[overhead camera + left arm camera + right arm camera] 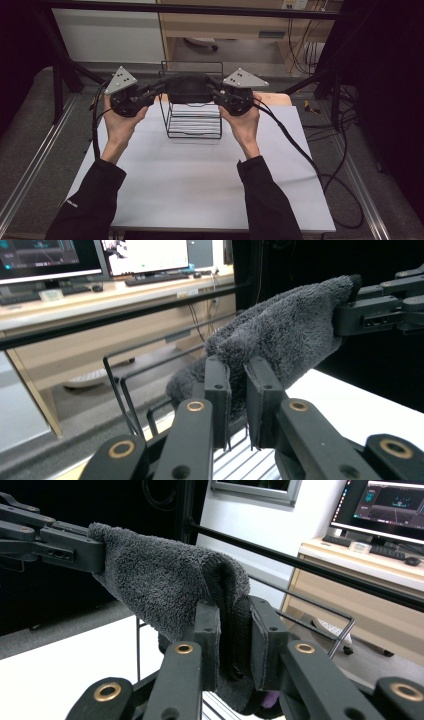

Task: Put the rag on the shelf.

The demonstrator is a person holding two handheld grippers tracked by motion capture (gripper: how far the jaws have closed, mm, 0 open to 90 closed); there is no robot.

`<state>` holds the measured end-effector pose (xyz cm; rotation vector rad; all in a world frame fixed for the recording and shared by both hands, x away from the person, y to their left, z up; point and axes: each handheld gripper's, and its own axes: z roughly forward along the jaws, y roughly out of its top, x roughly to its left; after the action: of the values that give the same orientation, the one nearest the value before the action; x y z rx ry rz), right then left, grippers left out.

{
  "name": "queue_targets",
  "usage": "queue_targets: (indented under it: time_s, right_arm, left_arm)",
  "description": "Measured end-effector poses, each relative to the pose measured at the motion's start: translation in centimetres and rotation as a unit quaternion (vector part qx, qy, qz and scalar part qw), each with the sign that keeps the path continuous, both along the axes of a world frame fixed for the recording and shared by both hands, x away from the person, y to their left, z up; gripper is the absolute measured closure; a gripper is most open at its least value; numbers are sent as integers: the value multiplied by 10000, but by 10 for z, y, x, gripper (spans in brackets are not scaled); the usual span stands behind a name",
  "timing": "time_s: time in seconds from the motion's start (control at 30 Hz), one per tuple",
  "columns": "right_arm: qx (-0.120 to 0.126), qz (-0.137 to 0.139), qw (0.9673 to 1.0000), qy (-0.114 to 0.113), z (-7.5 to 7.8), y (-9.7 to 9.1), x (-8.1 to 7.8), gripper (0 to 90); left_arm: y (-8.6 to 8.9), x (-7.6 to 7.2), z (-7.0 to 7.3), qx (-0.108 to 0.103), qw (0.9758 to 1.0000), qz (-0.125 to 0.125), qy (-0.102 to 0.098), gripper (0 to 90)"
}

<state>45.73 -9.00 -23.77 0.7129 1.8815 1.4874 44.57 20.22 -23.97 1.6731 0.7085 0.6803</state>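
- White tabletop (200,185) forms the work surface, framed by black rails, with a wooden desk and monitors beyond the far edge.
- Left gripper (159,90): jaws pinch one end of the dark grey towel (187,87). In the left gripper view the pads (218,390) press on the pile of the towel (280,335), with only cloth between them.
- Right gripper (214,90): jaws pinch the opposite end of the towel. In the right gripper view the cloth (165,585) is bunched between the jaws, which stand close together on it.
- Towel position: it hangs stretched between the two grippers, directly above the black wire rack (192,110), at the far middle of the table. Whether it already touches the top bar of the rack cannot be told.
- Progress, as a judgement: the towel is picked up, spread between both hands and aligned over the rack. Lowering it onto the rack and releasing both ends appear to remain.
- Rack: it stands upright on the white surface, between the two hands.
- Cables (300,150): they trail from the right gripper across the right side of the table and off its edge.
- Room: grey floor mats lie left and right of the table; the far background is dim.
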Motion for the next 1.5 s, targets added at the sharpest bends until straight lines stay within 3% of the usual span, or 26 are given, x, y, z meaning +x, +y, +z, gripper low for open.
queue_targets:
  time_s: [0.33, 0.43, 0.9, 1.2, 1.5]
  right_arm:
    - [75, 23, 9997, 230, -9, -3, -6, 723]
    - [10, 42, 9998, 208, -12, -4, -8, 700]
    - [-205, -153, 9974, 668, -18, -4, -18, 578]
    - [-60, -131, 9939, 1098, -38, -10, -11, 562]
    - [-23, -179, 9909, 1330, -66, -14, 2, 537]
  left_arm:
    - [-2, -6, -10, 148, 9997, 53, 201, 791]
    - [-2, -8, -12, 211, 9994, 75, 251, 781]
    - [-4, -13, -25, 417, 9979, 144, 472, 725]
    - [-8, -7, -37, 514, 9960, 205, 696, 678]
    - [-11, 3, -56, 702, 9919, 299, 1020, 614]
